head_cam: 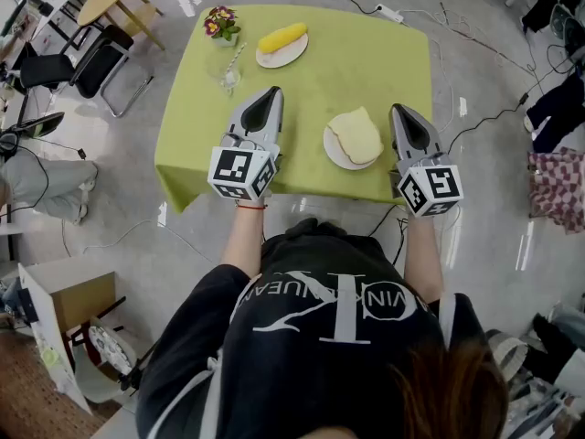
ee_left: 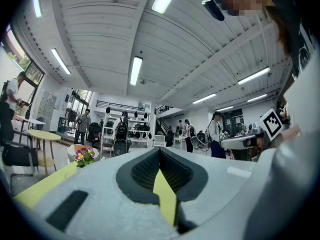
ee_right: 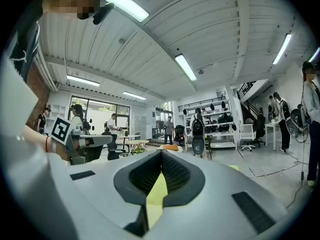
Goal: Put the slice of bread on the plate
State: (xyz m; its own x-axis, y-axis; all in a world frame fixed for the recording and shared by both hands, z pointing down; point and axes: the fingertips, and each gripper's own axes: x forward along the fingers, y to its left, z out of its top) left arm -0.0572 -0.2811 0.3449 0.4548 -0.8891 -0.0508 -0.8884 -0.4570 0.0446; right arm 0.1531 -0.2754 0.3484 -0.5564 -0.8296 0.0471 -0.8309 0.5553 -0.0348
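A pale slice of bread (head_cam: 355, 133) lies on a white plate (head_cam: 332, 150) near the front edge of the green table (head_cam: 366, 62). My left gripper (head_cam: 275, 91) hovers level to the left of the plate, shut and empty. To the plate's right is my right gripper (head_cam: 398, 109), close to its rim and likewise shut with nothing held. In the left gripper view the jaws (ee_left: 160, 151) meet at the tip, with only green cloth showing through. The right gripper view shows the jaws (ee_right: 161, 153) closed the same way. Neither gripper view shows the bread.
At the table's far side a second white plate (head_cam: 274, 59) carries a yellow corn cob (head_cam: 282, 37). A small pot of flowers (head_cam: 221, 23) and a glass with a straw (head_cam: 228, 73) stand at the far left. Chairs, a round table and floor cables surround the table.
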